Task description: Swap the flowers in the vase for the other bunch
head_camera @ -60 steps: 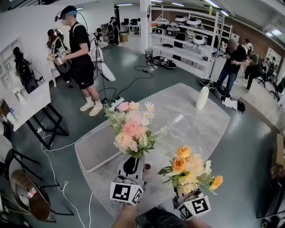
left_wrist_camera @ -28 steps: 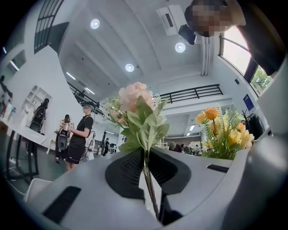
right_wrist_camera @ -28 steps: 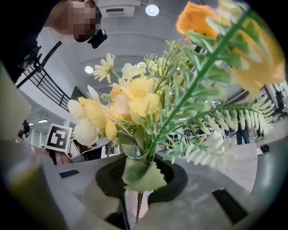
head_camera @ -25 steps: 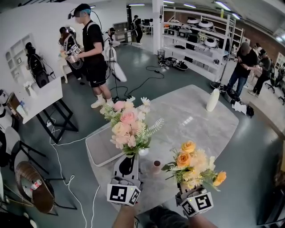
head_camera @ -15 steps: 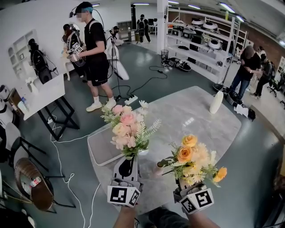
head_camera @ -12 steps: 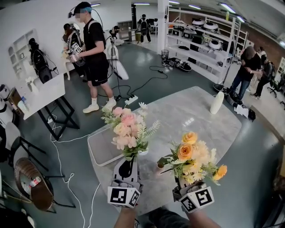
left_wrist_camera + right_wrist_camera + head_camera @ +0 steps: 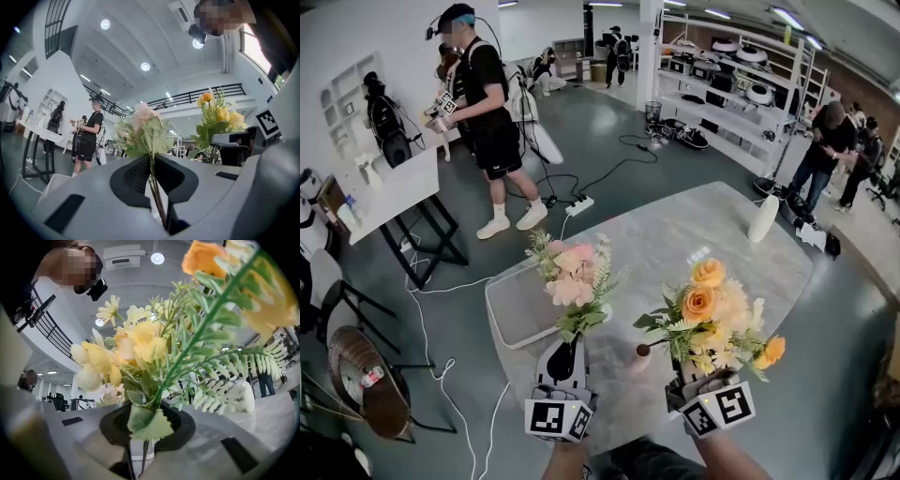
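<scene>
My left gripper (image 7: pixel 563 349) is shut on the thin stems of a pink flower bunch (image 7: pixel 574 274), which stands upright above it over the table's near left part. In the left gripper view the stems (image 7: pixel 154 187) run down between the closed jaws. My right gripper (image 7: pixel 692 371) is shut on the stems of an orange and yellow bunch (image 7: pixel 712 307). A small pale vase (image 7: pixel 643 357) stands on the table between the two grippers, partly hidden by leaves. In the right gripper view this vase (image 7: pixel 140 449) shows just beyond the jaws, below the leaves.
The grey marble table (image 7: pixel 675 239) holds a flat pale tray (image 7: pixel 517 314) at its left edge and a tall white vase (image 7: pixel 763 218) at the far right. A person (image 7: pixel 483 112) stands on the floor beyond, with cables (image 7: pixel 431 309) and a side table (image 7: pixel 384 202) at left.
The pink bunch has sunk a little with my left gripper. My right gripper has risen, carrying the orange bunch up and closer to the small vase.
</scene>
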The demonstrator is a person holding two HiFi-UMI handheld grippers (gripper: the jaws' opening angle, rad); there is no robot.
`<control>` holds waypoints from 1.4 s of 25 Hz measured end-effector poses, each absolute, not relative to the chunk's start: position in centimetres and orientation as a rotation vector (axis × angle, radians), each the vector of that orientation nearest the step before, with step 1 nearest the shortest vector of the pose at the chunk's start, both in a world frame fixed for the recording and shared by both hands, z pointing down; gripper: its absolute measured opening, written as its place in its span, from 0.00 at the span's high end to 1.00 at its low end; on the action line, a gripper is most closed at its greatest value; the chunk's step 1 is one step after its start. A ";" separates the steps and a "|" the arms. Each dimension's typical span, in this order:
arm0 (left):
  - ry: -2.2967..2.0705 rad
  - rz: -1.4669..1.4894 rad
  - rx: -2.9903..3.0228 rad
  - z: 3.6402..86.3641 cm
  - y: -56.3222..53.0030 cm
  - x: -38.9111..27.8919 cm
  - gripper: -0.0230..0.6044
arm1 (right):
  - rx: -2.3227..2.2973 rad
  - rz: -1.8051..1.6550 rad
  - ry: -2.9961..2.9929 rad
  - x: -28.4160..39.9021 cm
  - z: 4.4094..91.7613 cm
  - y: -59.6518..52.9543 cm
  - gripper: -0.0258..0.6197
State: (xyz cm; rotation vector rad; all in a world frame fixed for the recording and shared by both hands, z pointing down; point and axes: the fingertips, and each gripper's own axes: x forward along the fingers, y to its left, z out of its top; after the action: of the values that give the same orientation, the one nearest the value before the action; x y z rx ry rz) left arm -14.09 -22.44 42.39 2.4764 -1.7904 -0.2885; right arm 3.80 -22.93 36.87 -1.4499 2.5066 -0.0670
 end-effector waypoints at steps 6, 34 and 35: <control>-1.827 -0.302 2.436 42.6 -22.0 -15.3 0.92 | -1.462 -0.084 2.543 3.6 38.0 -23.5 0.84; -1.906 -0.299 2.328 44.3 -21.4 -16.6 0.92 | -1.446 -0.248 2.681 2.1 45.8 -25.0 0.84; -1.908 -0.299 2.325 44.3 -21.4 -16.5 0.92 | -1.445 -0.252 2.683 2.2 45.9 -25.0 0.84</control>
State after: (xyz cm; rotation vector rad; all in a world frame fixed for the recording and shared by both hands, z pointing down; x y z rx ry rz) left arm -16.55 -21.42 44.32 2.3252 -1.9085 -0.2989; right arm 2.18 -25.05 45.94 -1.4446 2.6827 -0.2525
